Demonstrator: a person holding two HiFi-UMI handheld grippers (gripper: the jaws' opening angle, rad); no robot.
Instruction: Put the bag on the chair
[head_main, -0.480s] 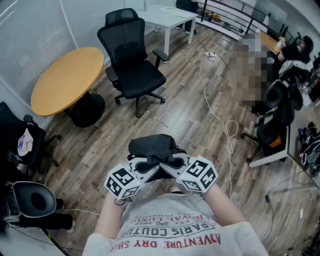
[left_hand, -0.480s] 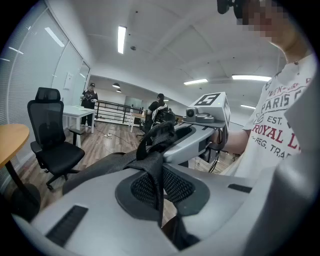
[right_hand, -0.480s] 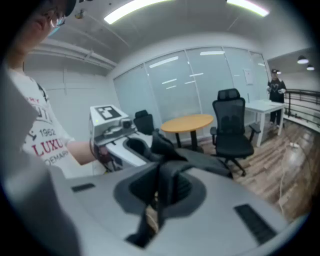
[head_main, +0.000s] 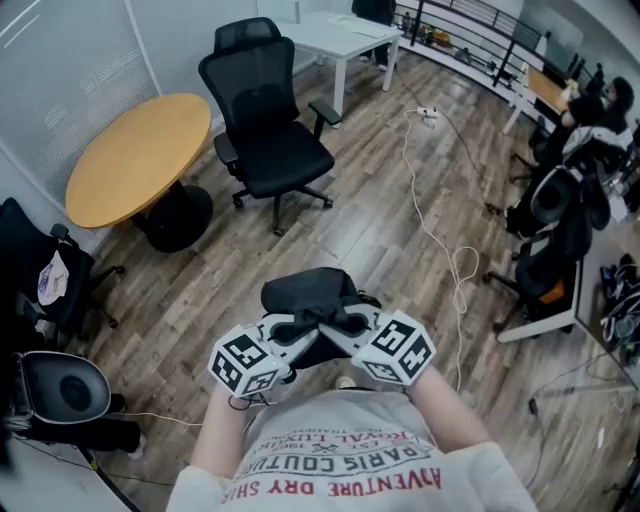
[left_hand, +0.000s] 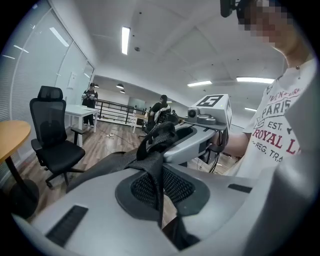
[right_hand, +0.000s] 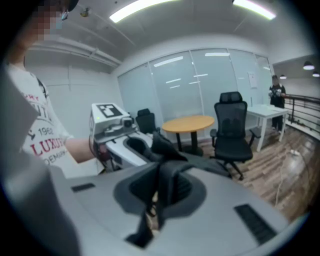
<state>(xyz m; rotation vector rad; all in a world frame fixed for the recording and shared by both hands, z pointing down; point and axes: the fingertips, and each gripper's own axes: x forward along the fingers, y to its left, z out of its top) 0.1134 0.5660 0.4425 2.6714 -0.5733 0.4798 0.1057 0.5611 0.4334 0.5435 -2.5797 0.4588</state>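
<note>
Both hand-held grippers (head_main: 306, 328) (head_main: 346, 326) clamping bag (head_main: 308, 288), chair (head_main: 272, 140) beyond

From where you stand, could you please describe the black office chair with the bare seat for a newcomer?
Start at the round wooden table by the glass wall. Just to its right, before the white desk, stands the black office chair. Unlike the dark chair at the left edge, which carries a white item, its seat is bare.

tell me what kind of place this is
Most likely an open-plan office: a black swivel office chair stands beside a round wooden meeting table, with a white desk behind it and glass partition walls along one side.
</note>
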